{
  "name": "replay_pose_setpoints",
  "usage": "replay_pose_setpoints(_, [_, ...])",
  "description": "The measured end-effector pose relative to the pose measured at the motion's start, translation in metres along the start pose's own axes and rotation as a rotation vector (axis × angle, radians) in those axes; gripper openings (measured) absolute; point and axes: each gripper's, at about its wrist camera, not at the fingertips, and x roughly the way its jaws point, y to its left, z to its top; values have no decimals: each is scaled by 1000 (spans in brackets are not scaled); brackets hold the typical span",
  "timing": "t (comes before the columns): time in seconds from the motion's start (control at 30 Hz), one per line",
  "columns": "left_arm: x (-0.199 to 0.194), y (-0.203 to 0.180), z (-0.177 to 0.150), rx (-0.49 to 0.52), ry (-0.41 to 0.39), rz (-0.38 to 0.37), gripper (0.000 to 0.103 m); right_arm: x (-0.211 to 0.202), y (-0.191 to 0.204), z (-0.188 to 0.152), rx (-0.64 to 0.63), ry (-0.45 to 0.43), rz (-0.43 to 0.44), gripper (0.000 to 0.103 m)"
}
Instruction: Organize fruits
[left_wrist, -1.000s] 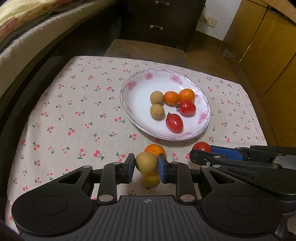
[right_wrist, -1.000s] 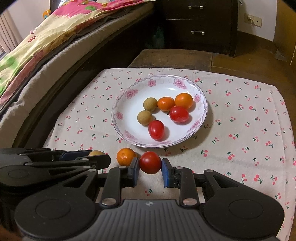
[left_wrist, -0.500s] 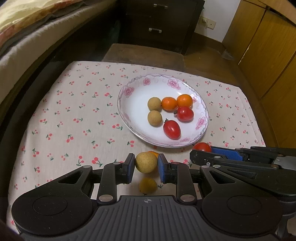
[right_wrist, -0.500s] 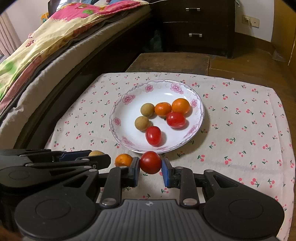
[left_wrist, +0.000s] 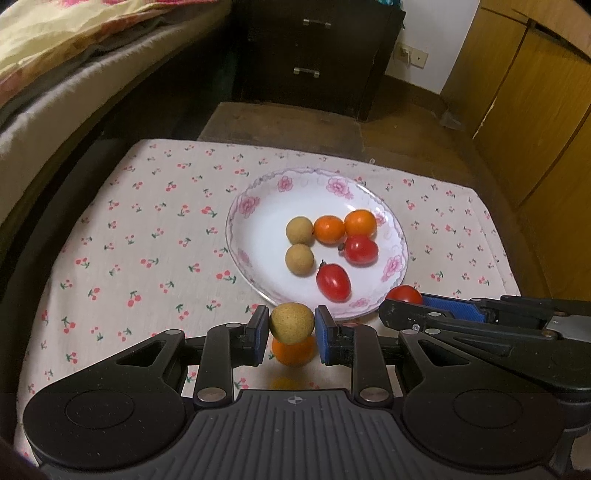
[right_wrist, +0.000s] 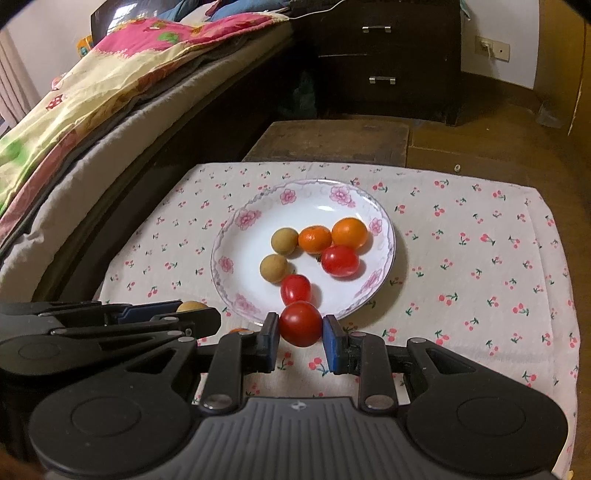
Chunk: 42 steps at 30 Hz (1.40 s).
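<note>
The left claw (left_wrist: 291, 328) is gripping a small tan fruit (left_wrist: 291, 322) tight across its middle, just short of the plate (left_wrist: 243, 229) ahead of it, with an orange (left_wrist: 293, 353) sitting on the cloth right beneath. The right claw (right_wrist: 301, 330) is pinching a red tomato (right_wrist: 301, 324) the same way, at the plate's near rim. Both are looking light, round and smooth, so likely to roll; the tomato is probably soft-skinned, needing gentle pressure at its widest part.
</note>
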Motion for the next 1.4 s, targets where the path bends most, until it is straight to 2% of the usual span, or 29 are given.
replay_pose_setpoints(0.97, [17, -6, 30, 6, -11, 9, 33, 11, -14, 25, 37, -23, -14, 28])
replay_pose_setpoints(1.4, [31, -5, 28, 4, 13, 28, 33, 27, -17, 25, 41, 5, -19, 28])
